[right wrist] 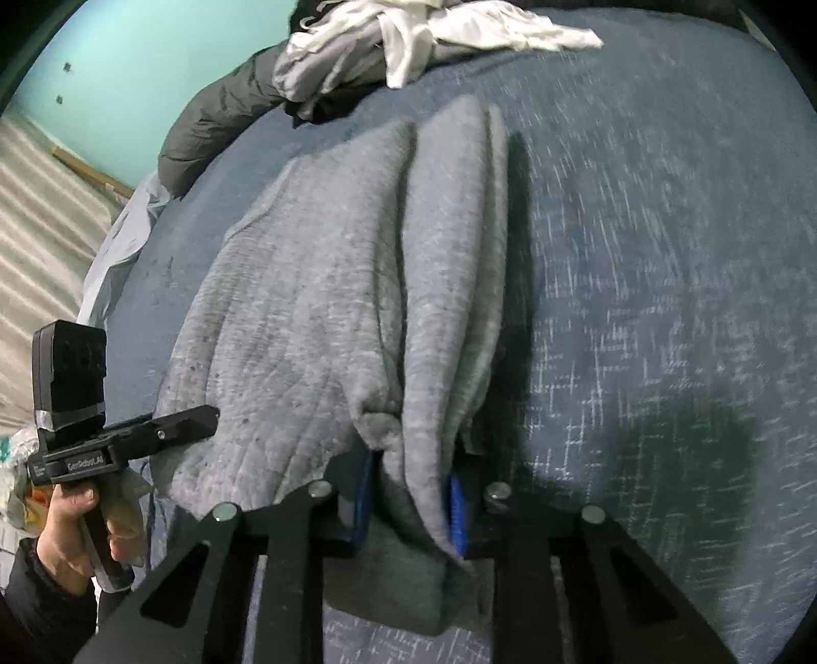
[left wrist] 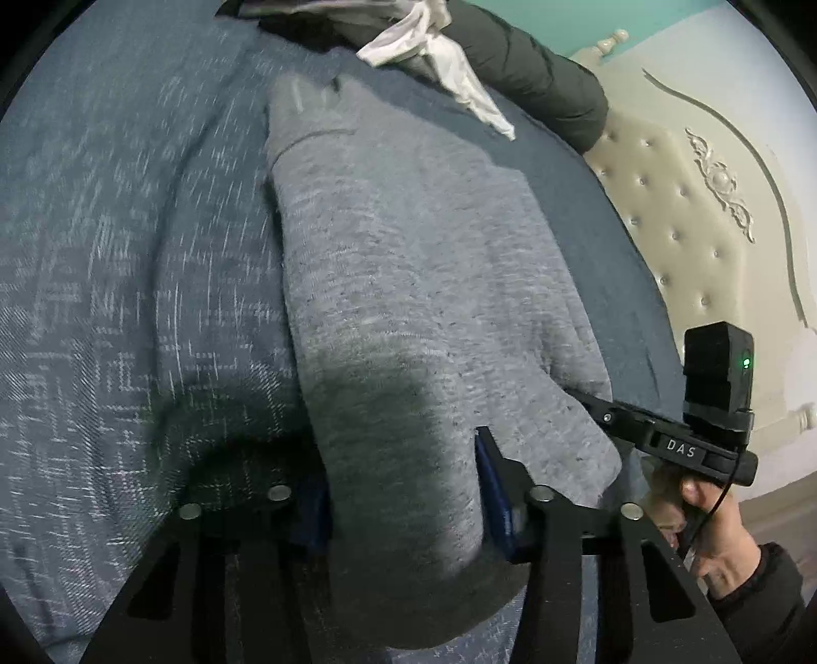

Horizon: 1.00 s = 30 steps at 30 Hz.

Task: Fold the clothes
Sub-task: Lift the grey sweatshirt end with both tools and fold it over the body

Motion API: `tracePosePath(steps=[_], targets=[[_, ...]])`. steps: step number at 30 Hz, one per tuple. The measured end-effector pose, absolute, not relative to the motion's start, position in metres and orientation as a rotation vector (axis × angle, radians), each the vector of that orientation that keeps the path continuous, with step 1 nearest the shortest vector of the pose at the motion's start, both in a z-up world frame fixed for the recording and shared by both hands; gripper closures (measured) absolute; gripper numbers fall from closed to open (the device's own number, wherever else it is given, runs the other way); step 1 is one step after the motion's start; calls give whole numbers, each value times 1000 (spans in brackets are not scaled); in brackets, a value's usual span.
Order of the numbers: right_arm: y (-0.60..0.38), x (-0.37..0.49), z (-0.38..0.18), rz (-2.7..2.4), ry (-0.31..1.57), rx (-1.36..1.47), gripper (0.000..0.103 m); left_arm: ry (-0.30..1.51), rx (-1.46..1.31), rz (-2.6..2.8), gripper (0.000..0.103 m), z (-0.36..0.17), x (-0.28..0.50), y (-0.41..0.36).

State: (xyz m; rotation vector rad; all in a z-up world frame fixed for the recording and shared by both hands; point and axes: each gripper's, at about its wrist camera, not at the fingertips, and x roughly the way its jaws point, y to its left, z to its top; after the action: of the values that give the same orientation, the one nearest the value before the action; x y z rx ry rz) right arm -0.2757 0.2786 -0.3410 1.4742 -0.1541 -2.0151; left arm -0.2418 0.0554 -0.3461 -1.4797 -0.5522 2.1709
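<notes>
A grey knit garment (left wrist: 408, 255) lies lengthwise on the blue bedspread (left wrist: 127, 255), its near end raised. In the left wrist view my left gripper (left wrist: 403, 490) is shut on a thick fold of that near edge, with cloth filling the gap between the blue pads. The right wrist view shows the garment (right wrist: 316, 306) gathered into long pleats, and my right gripper (right wrist: 408, 500) shut on a bunched corner. Each camera also catches the other gripper at the cloth's edge: the right one (left wrist: 602, 408) and the left one (right wrist: 199, 413), each in a person's hand (left wrist: 715, 521).
A heap of white cloth (right wrist: 408, 30) and a dark padded jacket (right wrist: 214, 122) lies at the far end of the bed. A cream tufted headboard (left wrist: 689, 204) stands on one side. A turquoise wall (right wrist: 127, 61) is behind. Blue bedspread (right wrist: 664, 255) stretches beside the garment.
</notes>
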Motion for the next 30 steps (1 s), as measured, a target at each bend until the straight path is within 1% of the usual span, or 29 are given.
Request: tracePosePath(steps=[4,10,13,16,19,24,30], targets=[[290,-281,-313,-2036,-126,1422,82,-500,-1458,2201,56,-319,-241,68],[300,-288,-278,-2067,-128,1367,83,-448,-1406,2221,57,-273,-238,94],[320,-285,-260,-2081,-131,1348,83,-413,-1383,2220,57,-252,-235,111],[338,-284,-242,-2100,-139,1331,83,-379,-1361,2209,57,-234,-217,115],[356,-283,-225,-2120,-143,1315,83,-357,-1345,2196,57,-223,-224,146],[408,-280,-192,-2168,-152,1283,83,-315,-1307,2178,57,-200,-227,191],[472,-292,-158,-2253,-161,1249,83,-262,-1245,2145,57,-168,-236,263]])
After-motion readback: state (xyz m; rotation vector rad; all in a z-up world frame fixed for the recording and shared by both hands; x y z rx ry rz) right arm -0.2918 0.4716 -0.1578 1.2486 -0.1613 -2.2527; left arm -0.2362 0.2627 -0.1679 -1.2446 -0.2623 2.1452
